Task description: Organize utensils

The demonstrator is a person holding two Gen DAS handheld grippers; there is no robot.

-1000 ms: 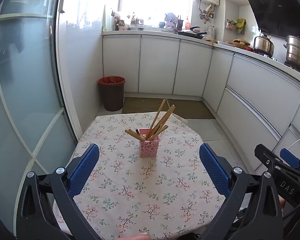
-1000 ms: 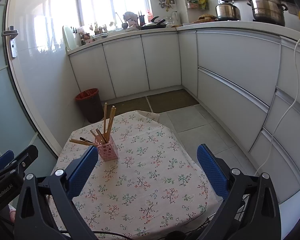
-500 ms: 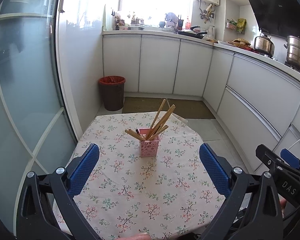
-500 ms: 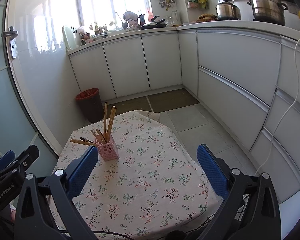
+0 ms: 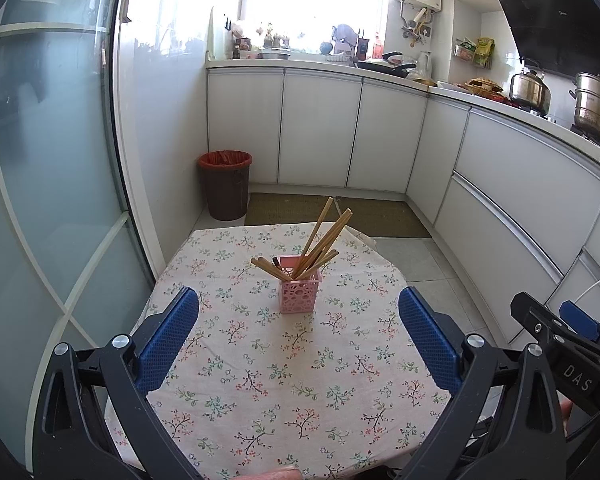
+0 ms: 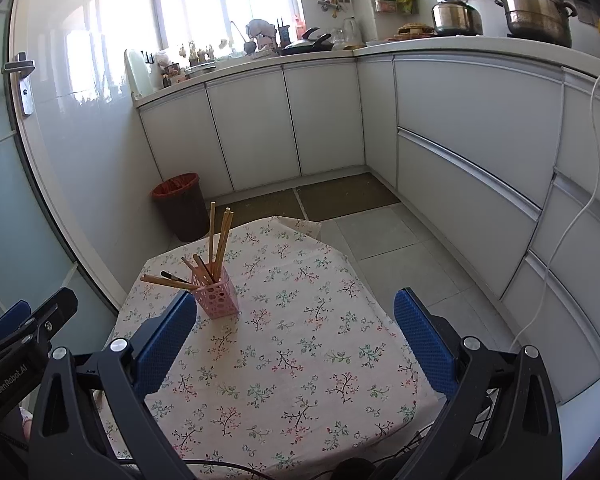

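A pink holder [image 5: 300, 290] of chopsticks [image 5: 320, 236] stands mid-tabletop [image 5: 300, 380]. The left hand-held gripper [image 5: 298, 338] and right hand-held gripper [image 6: 296, 340] are held apart, empty. The light holder could be tipped if the splayed sticks are knocked.

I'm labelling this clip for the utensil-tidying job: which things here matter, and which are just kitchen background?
Belongs to the job:
wooden chopsticks
pink perforated holder
left gripper, open
right gripper, open

Just about:
floral tablecloth
red-lined bin
kettle
steamer pot
floor mat
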